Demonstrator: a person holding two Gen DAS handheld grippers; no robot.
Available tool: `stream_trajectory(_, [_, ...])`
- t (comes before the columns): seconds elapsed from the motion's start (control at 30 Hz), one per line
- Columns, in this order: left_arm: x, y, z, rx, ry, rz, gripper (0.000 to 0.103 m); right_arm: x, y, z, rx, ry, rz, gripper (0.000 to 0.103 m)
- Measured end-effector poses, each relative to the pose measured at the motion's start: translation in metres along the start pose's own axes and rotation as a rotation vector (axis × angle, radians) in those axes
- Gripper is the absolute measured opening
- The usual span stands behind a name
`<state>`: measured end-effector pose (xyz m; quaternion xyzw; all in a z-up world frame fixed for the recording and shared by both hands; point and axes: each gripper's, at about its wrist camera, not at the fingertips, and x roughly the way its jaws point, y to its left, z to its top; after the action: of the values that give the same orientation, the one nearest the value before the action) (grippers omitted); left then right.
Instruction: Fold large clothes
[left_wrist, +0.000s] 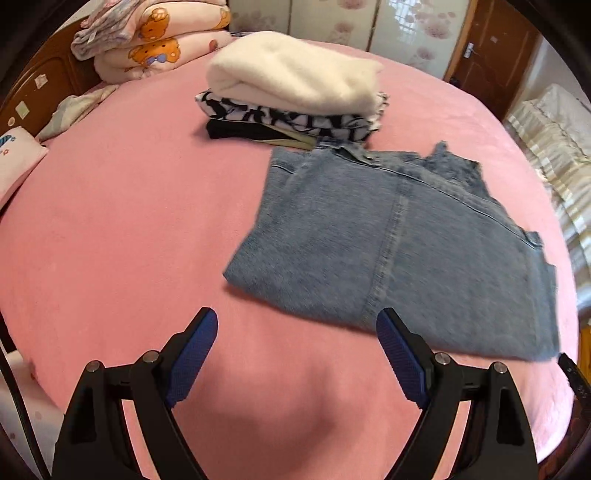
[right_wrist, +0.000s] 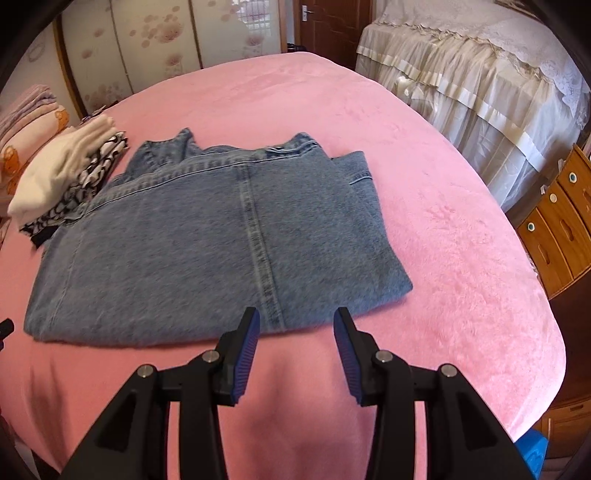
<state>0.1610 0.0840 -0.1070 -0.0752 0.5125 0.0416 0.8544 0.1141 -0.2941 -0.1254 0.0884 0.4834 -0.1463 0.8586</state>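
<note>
A blue denim garment (left_wrist: 399, 251) lies folded flat in a rough rectangle on the pink bed (left_wrist: 129, 229). It also shows in the right wrist view (right_wrist: 207, 243), with its collar at the far side. My left gripper (left_wrist: 297, 321) is open and empty, just above the bed, near the garment's near left corner. My right gripper (right_wrist: 295, 321) is open and empty, right at the garment's near edge by the centre seam. Neither gripper touches the cloth.
A stack of folded clothes (left_wrist: 295, 92), white on top of black-and-white print, sits just beyond the denim, also in the right wrist view (right_wrist: 66, 173). Folded pink quilts (left_wrist: 155, 40) lie by the headboard. A draped cream cover (right_wrist: 480, 81) and wooden drawers (right_wrist: 557, 218) stand right of the bed.
</note>
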Motion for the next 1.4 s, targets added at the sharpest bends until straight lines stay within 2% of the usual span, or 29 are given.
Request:
stream_trajectory(0.13, [-0.019,-0.008,-0.016,0.017,0.008,-0.055,0.087,-0.024,0.015,-0.016,-0.022,-0.029,0.033,0.052])
stream_trajectory(0.23, [-0.031,-0.015,-0.031,0.040,0.007,-0.090,0.087,-0.038,0.026,-0.031,-0.033,-0.041,0.062,0.053])
stream_trajectory(0.4, [-0.034,-0.021,-0.051,0.049,0.028,-0.192,0.087,-0.053,0.049,-0.054,-0.065,-0.051,0.112,0.053])
stream_trajectory(0.57, [-0.012,-0.016,-0.069,-0.012,0.067,-0.365,0.087,-0.054,0.068,-0.075,-0.087,-0.067,0.178,0.053])
stream_trajectory(0.77, [0.036,0.000,-0.072,-0.120,0.071,-0.450,0.087,-0.044,0.079,-0.082,-0.066,-0.091,0.230,0.053])
stream_trajectory(0.9, [0.074,0.012,-0.060,-0.198,0.049,-0.463,0.087,-0.030,0.085,-0.072,-0.059,-0.098,0.253,0.053])
stream_trajectory(1.03, [0.110,0.021,-0.041,-0.257,-0.006,-0.469,0.087,-0.014,0.096,-0.061,-0.066,-0.108,0.266,0.053])
stream_trajectory(1.17, [0.134,0.021,-0.011,-0.262,-0.093,-0.450,0.087,0.003,0.110,-0.047,-0.085,-0.115,0.267,0.053])
stream_trajectory(1.33, [0.155,0.015,0.024,-0.283,-0.150,-0.406,0.086,0.025,0.123,-0.031,-0.104,-0.114,0.272,0.053])
stream_trajectory(1.37, [0.155,0.014,0.028,-0.288,-0.171,-0.390,0.078,0.029,0.126,-0.027,-0.110,-0.117,0.271,0.053])
stream_trajectory(1.4, [0.153,0.014,0.031,-0.290,-0.188,-0.369,0.056,0.031,0.129,-0.023,-0.116,-0.126,0.264,0.053])
